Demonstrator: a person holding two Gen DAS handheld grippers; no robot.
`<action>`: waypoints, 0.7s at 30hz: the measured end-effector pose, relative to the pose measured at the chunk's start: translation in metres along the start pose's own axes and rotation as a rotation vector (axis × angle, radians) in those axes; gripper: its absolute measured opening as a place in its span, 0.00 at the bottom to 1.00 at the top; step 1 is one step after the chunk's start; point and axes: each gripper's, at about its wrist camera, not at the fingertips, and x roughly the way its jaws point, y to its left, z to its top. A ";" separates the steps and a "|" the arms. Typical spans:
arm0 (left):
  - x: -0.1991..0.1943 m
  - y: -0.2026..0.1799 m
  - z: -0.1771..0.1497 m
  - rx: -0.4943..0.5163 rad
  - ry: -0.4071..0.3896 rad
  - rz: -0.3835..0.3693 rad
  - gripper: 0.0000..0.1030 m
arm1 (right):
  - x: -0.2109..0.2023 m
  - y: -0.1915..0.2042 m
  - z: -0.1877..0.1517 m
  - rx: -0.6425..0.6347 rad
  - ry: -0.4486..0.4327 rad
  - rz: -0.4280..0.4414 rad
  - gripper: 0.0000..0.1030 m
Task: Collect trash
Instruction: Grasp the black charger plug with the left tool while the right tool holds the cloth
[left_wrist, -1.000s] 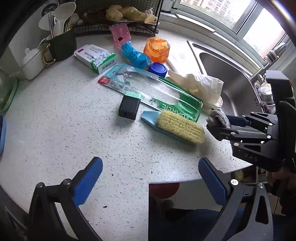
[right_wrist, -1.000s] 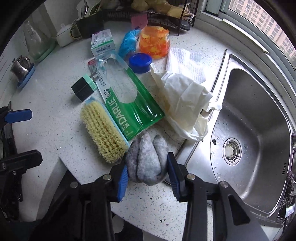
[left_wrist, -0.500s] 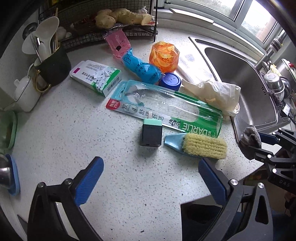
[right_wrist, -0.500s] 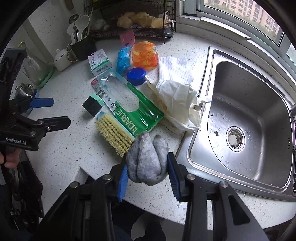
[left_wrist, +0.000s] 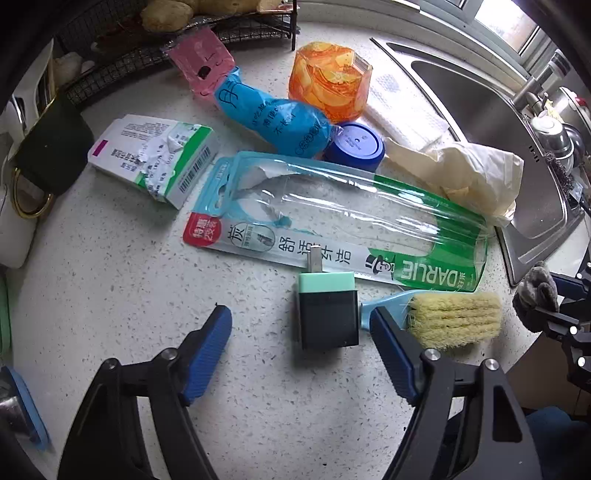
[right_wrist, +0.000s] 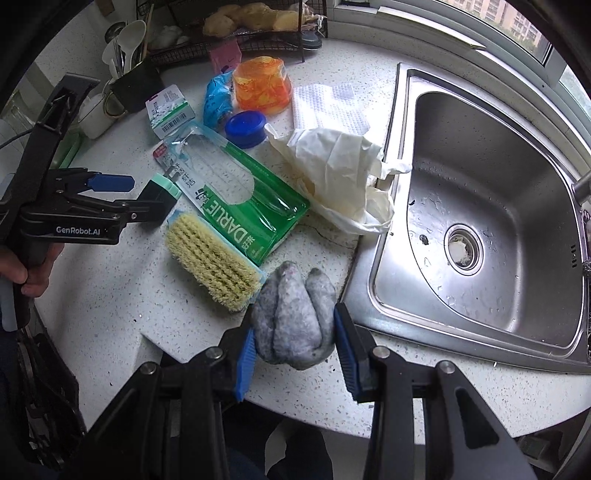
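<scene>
My left gripper (left_wrist: 299, 321) points down at the counter, its jaws closing around a black charger with a mint top (left_wrist: 327, 314); the pads stand apart from it. Behind it lie an empty Darlie toothbrush pack (left_wrist: 332, 221), a torn green-white box (left_wrist: 155, 158), a blue wrapper (left_wrist: 273, 118), a pink wrapper (left_wrist: 199, 62) and a cream plastic bag (left_wrist: 461, 177). My right gripper (right_wrist: 295, 332) is shut on a grey cloth wad (right_wrist: 291, 317) above the counter's front edge, beside a yellow scrub brush (right_wrist: 214, 262). The right wrist view also shows the left gripper (right_wrist: 144, 197) at the charger (right_wrist: 162, 192).
A steel sink (right_wrist: 480, 184) fills the right. At the back are an orange pack (right_wrist: 262, 85), a blue lid (right_wrist: 245, 127), a white paper towel (right_wrist: 325, 107), a wire rack (right_wrist: 236, 40) with ginger, and a dark cup of utensils (right_wrist: 133, 88). The counter's edge is cut away near the front.
The left gripper came down and in over the charger, and its jaws narrowed. The right gripper rolled slightly, still gripping the grey cloth.
</scene>
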 end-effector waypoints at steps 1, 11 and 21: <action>0.003 -0.001 0.001 0.005 0.005 0.001 0.68 | 0.000 -0.001 -0.001 0.005 0.002 -0.002 0.36; 0.007 -0.006 0.006 0.010 -0.015 0.025 0.28 | 0.003 -0.003 -0.002 0.012 0.006 0.007 0.36; -0.023 -0.022 -0.025 -0.096 -0.060 0.031 0.28 | -0.015 -0.004 -0.004 -0.005 -0.054 0.025 0.36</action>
